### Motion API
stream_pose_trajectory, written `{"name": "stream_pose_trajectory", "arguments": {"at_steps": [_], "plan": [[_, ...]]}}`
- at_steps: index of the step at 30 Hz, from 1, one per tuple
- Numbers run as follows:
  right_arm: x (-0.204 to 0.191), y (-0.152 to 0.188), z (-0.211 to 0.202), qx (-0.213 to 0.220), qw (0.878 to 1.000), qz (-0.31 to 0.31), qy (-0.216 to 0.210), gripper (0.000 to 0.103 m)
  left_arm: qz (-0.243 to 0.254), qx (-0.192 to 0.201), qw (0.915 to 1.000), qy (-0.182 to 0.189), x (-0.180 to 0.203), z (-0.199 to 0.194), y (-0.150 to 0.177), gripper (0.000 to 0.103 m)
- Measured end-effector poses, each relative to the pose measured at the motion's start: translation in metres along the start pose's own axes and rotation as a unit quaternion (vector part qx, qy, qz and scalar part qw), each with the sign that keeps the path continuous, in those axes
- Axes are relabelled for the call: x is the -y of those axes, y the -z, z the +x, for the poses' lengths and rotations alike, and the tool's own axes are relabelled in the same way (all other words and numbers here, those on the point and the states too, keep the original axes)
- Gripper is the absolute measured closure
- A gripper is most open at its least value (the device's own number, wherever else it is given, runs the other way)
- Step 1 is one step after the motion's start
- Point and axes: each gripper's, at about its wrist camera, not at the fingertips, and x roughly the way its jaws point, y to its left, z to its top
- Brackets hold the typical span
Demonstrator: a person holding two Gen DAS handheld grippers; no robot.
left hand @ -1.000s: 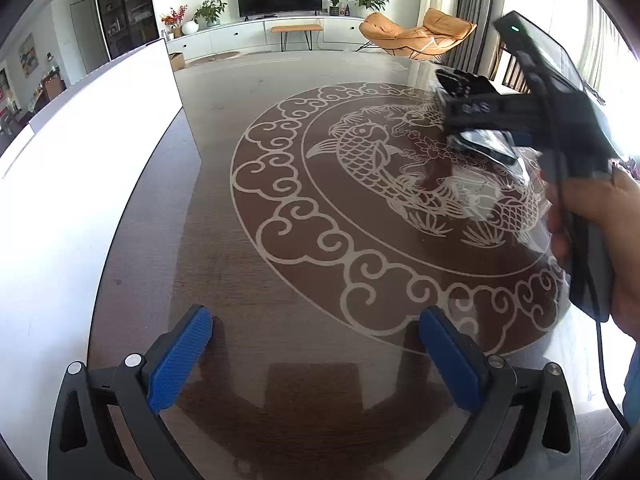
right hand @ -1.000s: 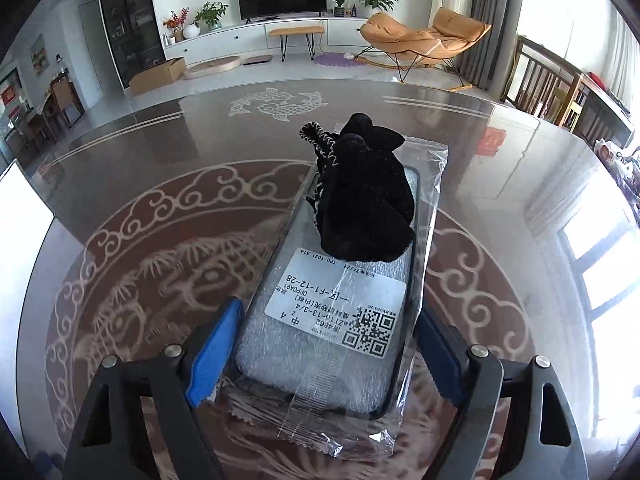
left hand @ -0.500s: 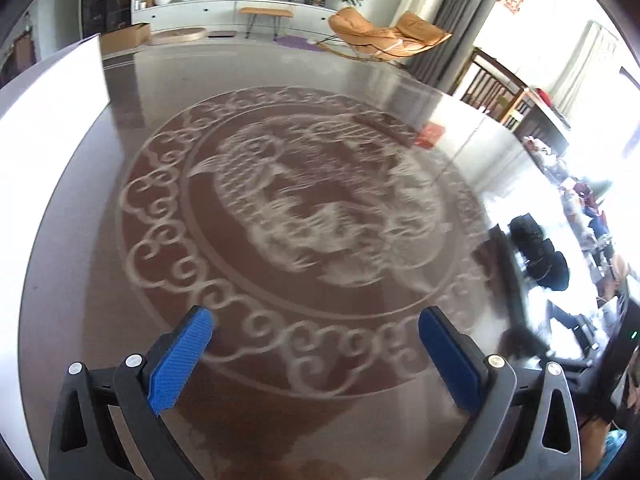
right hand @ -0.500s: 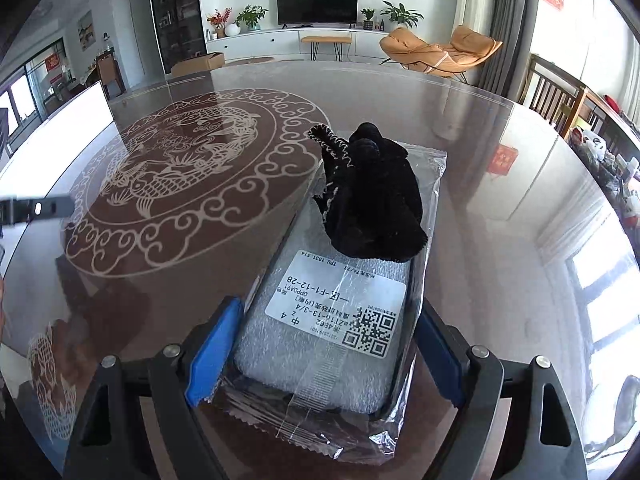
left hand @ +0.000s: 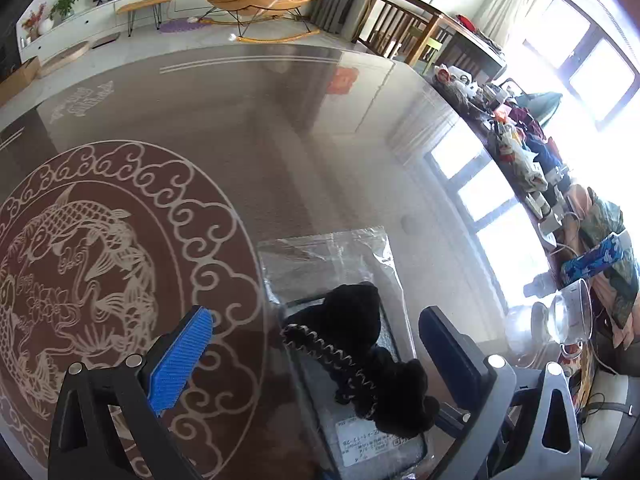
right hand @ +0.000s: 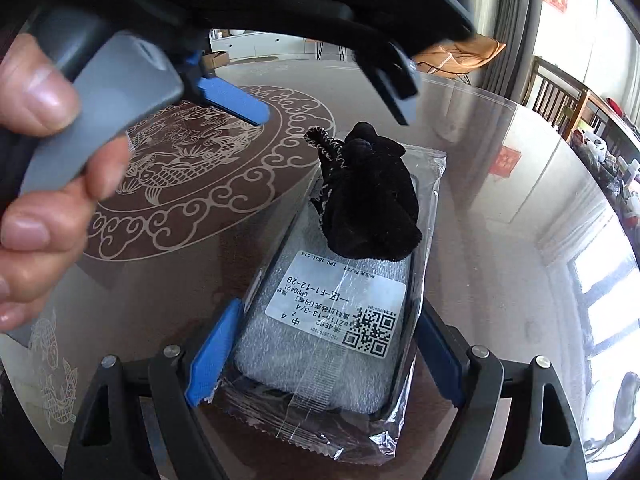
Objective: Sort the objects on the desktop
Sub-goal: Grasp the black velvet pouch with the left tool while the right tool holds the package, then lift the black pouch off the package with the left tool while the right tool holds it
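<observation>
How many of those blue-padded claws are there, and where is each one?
2. The right claw straddles the near end of the plastic-wrapped package; the left claw hangs open above the black pouch lying on that package. None seem hidden.

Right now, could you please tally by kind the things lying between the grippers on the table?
Bagged phone case: 1
Black pouch, lying on top of the case: 1
Total: 2
</observation>
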Motion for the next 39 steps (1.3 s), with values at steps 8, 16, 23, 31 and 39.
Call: {"name": "stream_pose_trajectory", "arguments": {"at_steps": [8, 16, 23, 31, 39], "plan": [[-0.003, -0.002, 0.002, 0.0, 1.0, 0.0, 0.0, 0.018, 0.049, 0.006, 0.9921, -0.115, -0.049, -0.028, 0.033, 0.0], [-0.003, -0.001, 0.002, 0.0, 1.0, 0.0, 0.003, 0.018, -0.028, 0.05, 0.9922, -0.111, -0.139, -0.102, 0.086, 0.0], [-0.002, -0.013, 0.01, -0.003, 1.0, 0.013, 0.007, 0.012, -0.035, 0.064, 0.9923, -0.1, -0.133, -0.103, 0.123, 0.0], [-0.055, -0.062, 0.04, 0.008, 0.997, -0.076, -0.021, 0.013, -0.082, 0.067, 0.9869, -0.122, -0.16, -0.115, 0.178, 0.0], [-0.078, -0.049, 0.036, 0.003, 0.993, -0.101, -0.064, 0.016, -0.08, 0.048, 0.9887, -0.118, -0.175, -0.115, 0.192, 0.0]]}}
